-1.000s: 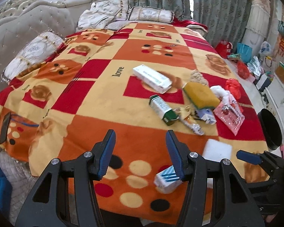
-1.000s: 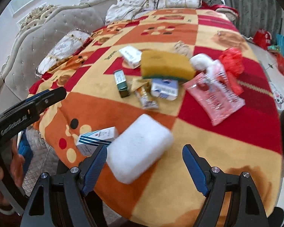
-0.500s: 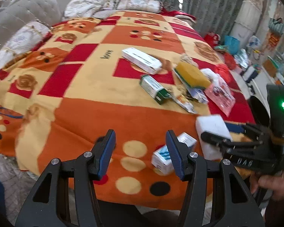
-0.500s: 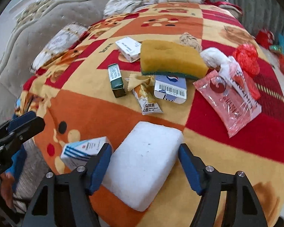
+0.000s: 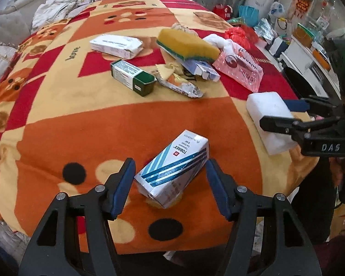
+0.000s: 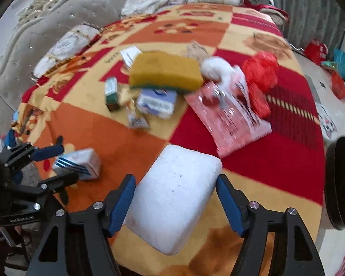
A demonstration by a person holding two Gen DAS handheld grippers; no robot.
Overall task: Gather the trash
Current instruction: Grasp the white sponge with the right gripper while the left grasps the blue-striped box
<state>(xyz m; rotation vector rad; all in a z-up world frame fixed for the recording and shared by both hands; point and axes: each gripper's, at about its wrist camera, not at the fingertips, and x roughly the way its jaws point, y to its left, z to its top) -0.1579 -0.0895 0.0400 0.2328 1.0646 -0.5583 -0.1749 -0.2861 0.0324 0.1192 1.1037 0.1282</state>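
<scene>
A white and blue striped carton (image 5: pixel 173 168) lies on the patterned blanket (image 5: pixel 85 124). My left gripper (image 5: pixel 170 179) is open, its fingers on either side of the carton with gaps. The carton also shows in the right wrist view (image 6: pixel 79 164). A white foam block (image 6: pixel 174 195) lies between the open fingers of my right gripper (image 6: pixel 176 199); it also shows in the left wrist view (image 5: pixel 270 119). Farther back lie a green box (image 5: pixel 132 77), a white pack (image 5: pixel 116 46), a yellow sponge (image 5: pixel 187 44), a snack wrapper (image 5: pixel 179 85) and a pink bag (image 5: pixel 239 70).
A black bin (image 6: pixel 341 184) stands on the floor right of the bed. Pillows (image 6: pixel 67 46) and a padded headboard (image 6: pixel 46 23) are at the far left. Bags (image 5: pixel 248 15) and clutter line the floor on the right.
Both grippers have moved forward. The left one now straddles the striped carton, and the right one has closed in around the white foam block.
</scene>
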